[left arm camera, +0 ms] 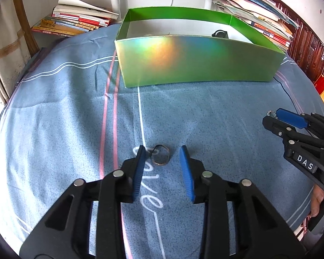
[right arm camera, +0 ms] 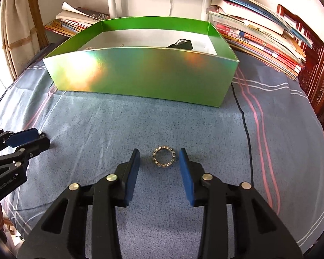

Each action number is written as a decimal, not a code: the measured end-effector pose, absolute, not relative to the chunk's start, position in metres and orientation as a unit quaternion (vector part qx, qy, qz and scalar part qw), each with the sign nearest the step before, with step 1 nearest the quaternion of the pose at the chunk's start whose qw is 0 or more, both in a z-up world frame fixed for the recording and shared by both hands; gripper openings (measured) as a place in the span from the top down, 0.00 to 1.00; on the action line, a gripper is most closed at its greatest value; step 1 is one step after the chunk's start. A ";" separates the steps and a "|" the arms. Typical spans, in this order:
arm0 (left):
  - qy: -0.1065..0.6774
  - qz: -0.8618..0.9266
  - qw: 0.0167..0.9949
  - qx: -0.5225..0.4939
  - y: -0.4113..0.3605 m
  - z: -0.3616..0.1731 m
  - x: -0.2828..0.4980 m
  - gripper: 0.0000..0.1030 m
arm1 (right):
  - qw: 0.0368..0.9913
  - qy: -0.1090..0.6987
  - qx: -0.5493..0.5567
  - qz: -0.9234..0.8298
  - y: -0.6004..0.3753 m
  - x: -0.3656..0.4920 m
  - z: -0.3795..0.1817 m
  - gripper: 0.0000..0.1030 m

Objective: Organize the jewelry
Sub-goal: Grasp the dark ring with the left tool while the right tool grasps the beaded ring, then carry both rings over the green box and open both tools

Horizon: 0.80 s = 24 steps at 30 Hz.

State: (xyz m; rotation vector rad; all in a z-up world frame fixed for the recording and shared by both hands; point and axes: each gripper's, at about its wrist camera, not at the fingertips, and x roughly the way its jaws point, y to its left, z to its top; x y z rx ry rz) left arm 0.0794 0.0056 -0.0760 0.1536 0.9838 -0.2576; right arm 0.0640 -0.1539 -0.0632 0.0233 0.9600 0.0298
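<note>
A striped blue sheet [left arm camera: 54, 112] covers the worktop, green box [left arm camera: 196, 62] waiting at its far edge. Left claw [left arm camera: 162, 166] and right claw [right arm camera: 159, 168] each stand unclenched around a thin ring [left arm camera: 161, 154] and a jewelled ring [right arm camera: 163, 156], seemingly positioned to lift them boxward.

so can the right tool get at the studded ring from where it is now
Probably yes. The studded ring lies flat on the blue cloth between the right tool's open fingers, touching neither, with nothing over or beside it. The green box sits well beyond. A thin flat ring may slip, though.
</note>
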 end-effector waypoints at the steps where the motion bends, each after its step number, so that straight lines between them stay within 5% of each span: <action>1: 0.470 -0.124 0.871 0.073 0.006 -0.076 0.080 0.77 | 0.887 0.462 0.008 0.014 -0.152 0.063 -0.063 0.79; 24: 0.426 -0.129 0.892 0.081 0.001 -0.040 0.085 0.81 | 0.909 0.416 0.011 0.006 -0.160 0.066 -0.020 0.79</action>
